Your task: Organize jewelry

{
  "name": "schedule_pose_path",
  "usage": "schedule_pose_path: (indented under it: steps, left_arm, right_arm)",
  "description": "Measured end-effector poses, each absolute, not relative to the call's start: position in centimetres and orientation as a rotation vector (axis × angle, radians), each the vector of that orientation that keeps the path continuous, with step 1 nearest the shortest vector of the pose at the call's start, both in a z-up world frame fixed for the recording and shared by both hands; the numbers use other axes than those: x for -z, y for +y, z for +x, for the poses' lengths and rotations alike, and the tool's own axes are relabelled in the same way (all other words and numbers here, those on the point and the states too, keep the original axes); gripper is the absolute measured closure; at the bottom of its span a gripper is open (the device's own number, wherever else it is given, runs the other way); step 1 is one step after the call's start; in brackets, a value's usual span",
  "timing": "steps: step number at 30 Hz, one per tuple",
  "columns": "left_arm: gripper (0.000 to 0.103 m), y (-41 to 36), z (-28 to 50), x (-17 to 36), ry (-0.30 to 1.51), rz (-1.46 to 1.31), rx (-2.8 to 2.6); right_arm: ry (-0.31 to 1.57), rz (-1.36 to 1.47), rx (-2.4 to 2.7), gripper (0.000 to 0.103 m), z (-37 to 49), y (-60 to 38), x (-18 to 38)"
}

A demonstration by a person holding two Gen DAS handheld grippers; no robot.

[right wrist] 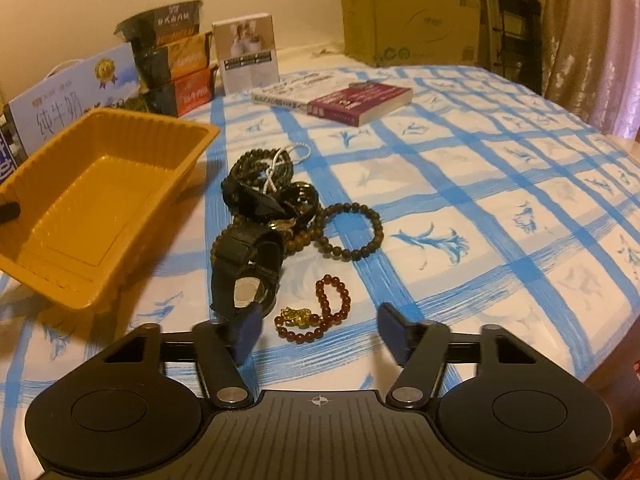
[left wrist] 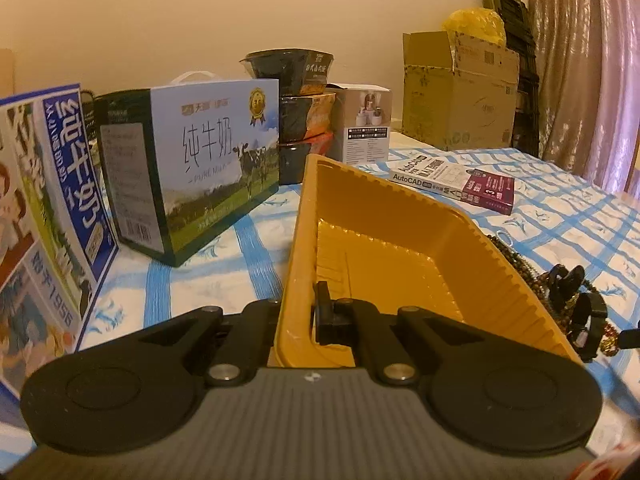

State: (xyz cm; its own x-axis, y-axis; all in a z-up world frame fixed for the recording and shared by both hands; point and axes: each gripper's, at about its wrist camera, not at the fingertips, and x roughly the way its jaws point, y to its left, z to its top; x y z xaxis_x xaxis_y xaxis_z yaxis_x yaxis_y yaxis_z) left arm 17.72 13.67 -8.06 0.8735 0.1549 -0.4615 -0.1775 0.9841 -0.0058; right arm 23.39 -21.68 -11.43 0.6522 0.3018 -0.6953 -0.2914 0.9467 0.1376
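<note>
- The red bead bracelet [right wrist: 329,307], carrying a small gold charm [right wrist: 295,315], lay on the blue-checked cloth [right wrist: 480,208] just ahead of your right gripper [right wrist: 320,330], between its two fingers but touching neither.
- Your right gripper stood with its jaws wide apart and held nothing.
- A black watch [right wrist: 248,276] lay just ahead of that gripper's left finger, its strap looped upward; whether the fingertip touched it could not be told.
- Beyond the watch sat a heap of dark bead strands [right wrist: 260,168] with a silver chain [right wrist: 280,166] across it, and a single dark bead bracelet [right wrist: 350,230] lay to the right of the heap, touching it.
- The yellow tray [right wrist: 100,200] was ahead and to the left of your right gripper, tilted and raised off the cloth at its near end.
- Your left gripper [left wrist: 296,320] was clamped on the near wall of the yellow tray [left wrist: 400,248], one finger outside and one inside; the tray held no jewelry.
- From the left wrist, the jewelry heap [left wrist: 568,292] showed just beside the tray's right wall.
- Farther out stood milk cartons [left wrist: 192,172], stacked bowls [left wrist: 300,112], two books [left wrist: 456,184] and a cardboard box [left wrist: 456,92].
</note>
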Motion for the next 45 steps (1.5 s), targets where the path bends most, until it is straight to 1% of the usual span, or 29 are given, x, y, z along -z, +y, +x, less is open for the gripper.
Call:
schedule_pose_path:
  steps: [7,9,10,11,12,13,14,16,17,23,29,36,39,45]
  left_arm:
    - [0.1,13.8,18.8,8.0,0.485,-0.044,-0.159]
    - [0.1,13.8,19.1,7.9,0.486,-0.039,-0.153]
    - [0.1,13.7,19.3,7.7,0.485,-0.036,-0.148]
    - [0.1,13.7,19.4,7.7,0.486,-0.034,-0.142]
    - [0.1,13.7,19.6,7.5,0.487,-0.03,-0.136]
    - [0.1,13.5,19.8,7.4,0.488,-0.026,-0.133]
    - [0.1,13.4,20.0,7.3,0.489,-0.023,-0.129]
    - [0.1,13.2,20.3,7.1,0.494,-0.021,-0.121]
    - [0.1,13.2,20.4,7.1,0.495,-0.019,-0.117]
    - [0.1,13.3,20.5,6.8,0.506,-0.022,-0.11]
    - [0.1,13.3,20.6,6.8,0.512,-0.022,-0.106]
    - [0.1,13.2,21.1,6.3,0.505,-0.008,-0.095]
    - [0.1,13.1,21.3,6.2,0.504,-0.004,-0.095]
    - [0.1,13.0,21.2,6.2,0.511,-0.011,-0.099]
  right_arm:
    - [0.856,0.026,-0.339,0.049,25.5,-21.6,12.5]
    - [0.87,0.029,-0.337,0.053,25.9,-21.6,12.8]
    - [0.867,0.026,-0.334,0.058,26.0,-21.5,12.8]
    - [0.866,0.02,-0.333,0.066,26.1,-21.4,12.8]
    - [0.869,0.02,-0.342,0.07,26.2,-21.3,12.8]
    - [0.874,0.021,-0.348,0.076,26.3,-21.1,12.8]
    - [0.88,0.02,-0.351,0.084,26.3,-20.9,12.7]
    - [0.886,0.018,-0.357,0.091,26.2,-20.6,12.6]
    - [0.887,0.017,-0.357,0.096,26.1,-20.5,12.5]
    - [0.873,0.061,-0.327,0.096,25.9,-21.3,11.4]
    - [0.791,0.084,-0.366,0.096,25.9,-21.3,6.8]
    - [0.677,0.145,-0.532,0.096,26.6,-17.7,1.7]
    - [0.686,0.137,-0.591,0.096,27.2,-15.1,1.8]
    - [0.779,0.121,-0.63,0.096,28.4,-11.2,5.0]
